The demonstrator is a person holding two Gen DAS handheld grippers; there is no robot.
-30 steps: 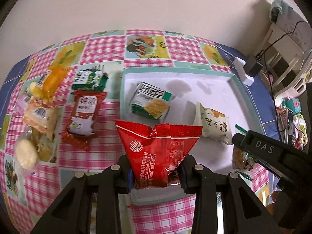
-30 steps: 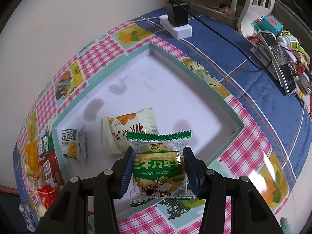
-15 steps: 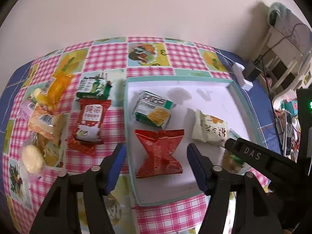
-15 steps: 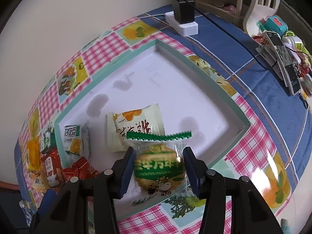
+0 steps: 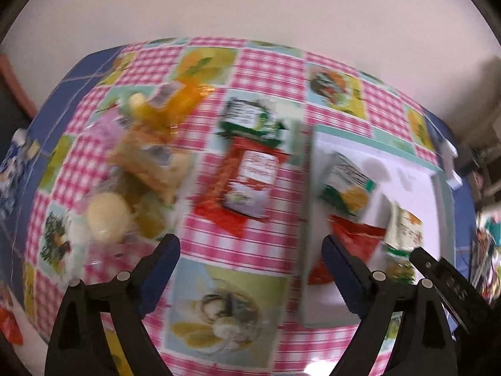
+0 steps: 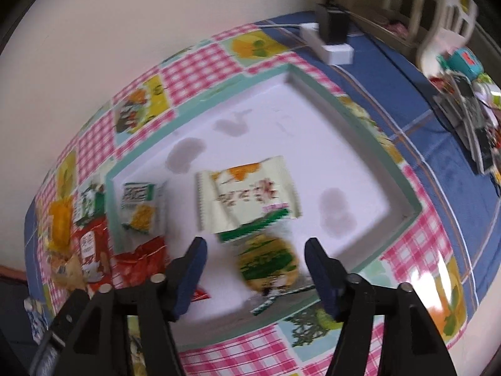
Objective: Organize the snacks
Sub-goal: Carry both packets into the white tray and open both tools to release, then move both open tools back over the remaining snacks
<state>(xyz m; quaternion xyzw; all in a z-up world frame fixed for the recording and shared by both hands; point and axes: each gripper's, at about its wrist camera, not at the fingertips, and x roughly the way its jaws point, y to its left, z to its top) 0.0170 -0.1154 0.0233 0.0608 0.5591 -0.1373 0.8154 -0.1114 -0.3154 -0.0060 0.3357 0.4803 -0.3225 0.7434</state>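
The white tray (image 6: pixel 397 185) with its teal rim is lying on the checked tablecloth (image 6: pixel 200 62), and four snacks are sitting inside it. The green-topped biscuit packet (image 6: pixel 266 260) is lying at the tray's near edge, directly between the right gripper (image 6: pixel 255 271) fingers but not touched by either pad; those jaws are opening around it. Just beyond it in the tray, and touching its top edge, the cream packet (image 6: pixel 247 194) is lying flat. Toward the tray's left side the green-and-white cracker packet (image 6: pixel 141 206) is resting near the rim, and the crumpled red packet (image 6: pixel 141 260) is lying at the tray's near left corner.

The left gripper (image 5: pixel 250 261) is hovering outside the tray, to its left, over bare tablecloth; its jaws are opening wide and nothing is between them. From that view, blurred by motion, the red packet (image 5: pixel 357 241) is showing inside the tray just past the right finger.

Left of the tray, on the cloth, a red-and-white sachet (image 5: pixel 247 181) is lying with a green sachet (image 5: pixel 250 119) just beyond it. Farther left of the tray a heap of clear-wrapped pastries (image 5: pixel 137 172) is sitting, with an orange packet (image 5: pixel 181 100) at its far end. Beyond the tray's far corner a white power strip (image 6: pixel 332 47) is resting on the blue cloth (image 6: pixel 438 144).
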